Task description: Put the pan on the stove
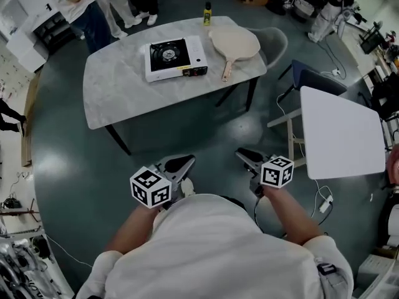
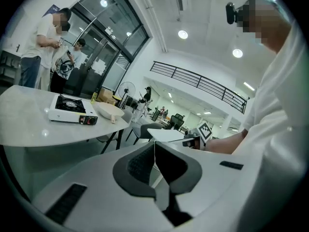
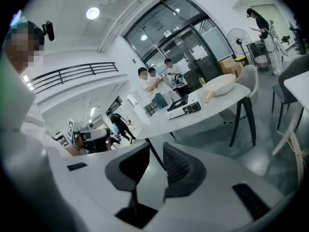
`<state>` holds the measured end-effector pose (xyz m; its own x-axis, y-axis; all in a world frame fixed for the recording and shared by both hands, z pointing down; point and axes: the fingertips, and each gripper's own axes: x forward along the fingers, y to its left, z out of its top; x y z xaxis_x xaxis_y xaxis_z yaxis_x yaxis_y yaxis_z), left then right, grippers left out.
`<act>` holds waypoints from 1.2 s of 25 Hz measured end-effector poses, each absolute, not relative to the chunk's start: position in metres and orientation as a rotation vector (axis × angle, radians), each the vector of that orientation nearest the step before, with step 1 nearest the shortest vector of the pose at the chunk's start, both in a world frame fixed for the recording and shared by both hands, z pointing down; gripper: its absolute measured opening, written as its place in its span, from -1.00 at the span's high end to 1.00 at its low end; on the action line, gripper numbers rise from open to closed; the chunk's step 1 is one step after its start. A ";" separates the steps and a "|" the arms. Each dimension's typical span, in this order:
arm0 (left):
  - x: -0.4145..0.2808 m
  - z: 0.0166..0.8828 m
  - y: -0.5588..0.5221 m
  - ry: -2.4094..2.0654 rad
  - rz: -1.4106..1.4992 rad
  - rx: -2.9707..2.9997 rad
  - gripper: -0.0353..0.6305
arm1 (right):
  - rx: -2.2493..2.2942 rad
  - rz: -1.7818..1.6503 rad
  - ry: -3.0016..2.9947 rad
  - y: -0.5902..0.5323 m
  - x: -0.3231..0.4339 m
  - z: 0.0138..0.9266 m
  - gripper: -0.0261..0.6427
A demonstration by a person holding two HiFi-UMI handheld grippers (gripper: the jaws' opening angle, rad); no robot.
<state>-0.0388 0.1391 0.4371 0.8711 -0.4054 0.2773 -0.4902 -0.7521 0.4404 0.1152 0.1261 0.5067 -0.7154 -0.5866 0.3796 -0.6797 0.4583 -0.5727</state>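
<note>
- The pale, round pan with a wooden handle (image 1: 234, 42) lies on the grey, marble-look oval worktop (image 1: 118, 92) in the upper middle of the head view, its handle pointing toward the lower edge of the frame.
- The white portable gas stove with a black burner (image 1: 174, 58) sits just left of the pan on the same worktop, close beside it but apart; nothing rests on the burner.
- A small yellow bottle (image 1: 207, 14) stands upright at the far rim of the worktop, above the pan in the frame.
- The left gripper (image 1: 187, 162) is at the lower middle of the head view, over the dark floor and well apart from the worktop. In its own view its fingers (image 2: 140, 166) meet at the tips, closed on nothing (only floor shows past them).
- The right gripper (image 1: 244, 157) is beside it to the right, equally far from the pan. Its fingers (image 3: 181, 166) stand a narrow gap apart with nothing between them.
- Both gripper views show the stove and pan small in the distance on the worktop.
- A plain white square table (image 1: 343, 132) fills the right side of the head view.
</note>
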 end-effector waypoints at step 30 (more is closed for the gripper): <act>-0.053 0.400 -0.144 -1.018 0.194 2.405 0.83 | 1.141 2.043 -2.385 -0.322 0.212 0.612 -0.05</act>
